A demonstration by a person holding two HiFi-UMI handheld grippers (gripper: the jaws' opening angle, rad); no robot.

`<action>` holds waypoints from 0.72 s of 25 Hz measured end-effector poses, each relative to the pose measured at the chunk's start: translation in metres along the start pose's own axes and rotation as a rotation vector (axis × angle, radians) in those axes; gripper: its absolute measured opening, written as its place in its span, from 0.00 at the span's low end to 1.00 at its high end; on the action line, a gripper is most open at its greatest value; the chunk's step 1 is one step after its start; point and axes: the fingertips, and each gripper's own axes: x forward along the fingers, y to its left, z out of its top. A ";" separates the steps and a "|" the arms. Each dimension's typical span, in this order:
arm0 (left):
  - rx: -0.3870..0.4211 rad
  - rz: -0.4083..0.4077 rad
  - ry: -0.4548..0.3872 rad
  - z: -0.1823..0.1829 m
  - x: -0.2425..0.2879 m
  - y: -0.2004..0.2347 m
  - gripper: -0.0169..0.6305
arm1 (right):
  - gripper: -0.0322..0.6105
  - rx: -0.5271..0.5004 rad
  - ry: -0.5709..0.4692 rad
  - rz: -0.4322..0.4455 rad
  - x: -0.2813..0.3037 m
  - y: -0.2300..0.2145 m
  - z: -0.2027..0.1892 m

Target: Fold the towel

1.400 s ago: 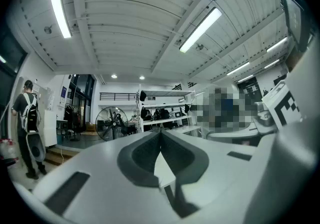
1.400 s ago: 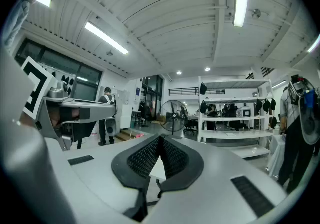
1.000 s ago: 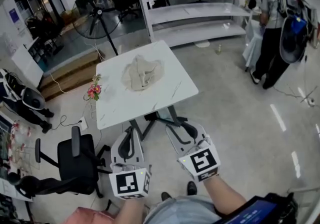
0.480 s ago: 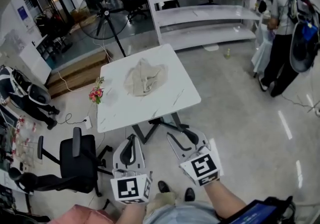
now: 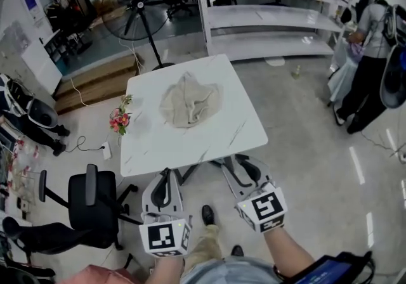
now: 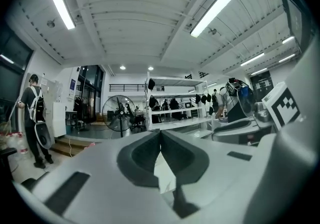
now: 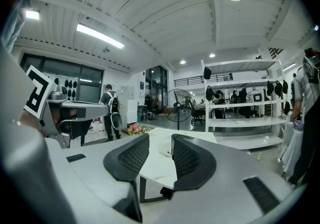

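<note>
Towel (image 5: 189, 103) – beige, crumpled into a loose heap, not yet folded. It lies on the white table (image 5: 152, 143), on the far half of the top and roughly centred from side to side. No gripper is in contact with it.

Left gripper (image 5: 163, 189): held on the near side of the table, pointing toward it, well apart from the towel. In the left gripper view the two jaws are seen pressed together at the tips, with nothing caught between them. Only a sliver of the white table top shows through the hollow below the tips.

Right gripper (image 5: 242, 163): held beside the left one, also on the near side of the table and pointing toward it. In the right gripper view the jaws stand partly apart with a moderate gap. They have just been closing, and nothing is held between them – only the table top, with the towel as a pale lump on it, is seen beyond the gap.

Surroundings noted:
- A bunch of pink and red flowers (image 5: 118, 118) just off the table's left edge.
- A standing fan (image 5: 132, 4) and white shelving (image 5: 266, 19) beyond the table.
- A black office chair (image 5: 92, 203) on the floor to the left of the left gripper.
- A person (image 5: 365, 67) in dark trousers standing at the right, well apart from the table.
</note>
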 end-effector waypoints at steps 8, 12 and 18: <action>-0.035 -0.027 0.010 -0.009 0.106 0.074 0.04 | 0.28 -0.030 0.060 -0.043 0.117 -0.040 0.002; -0.044 -0.050 -0.022 0.007 0.151 0.103 0.04 | 0.28 -0.044 0.066 -0.065 0.167 -0.057 0.022; -0.032 -0.078 -0.052 0.022 0.201 0.133 0.10 | 0.27 -0.065 0.017 -0.105 0.224 -0.085 0.052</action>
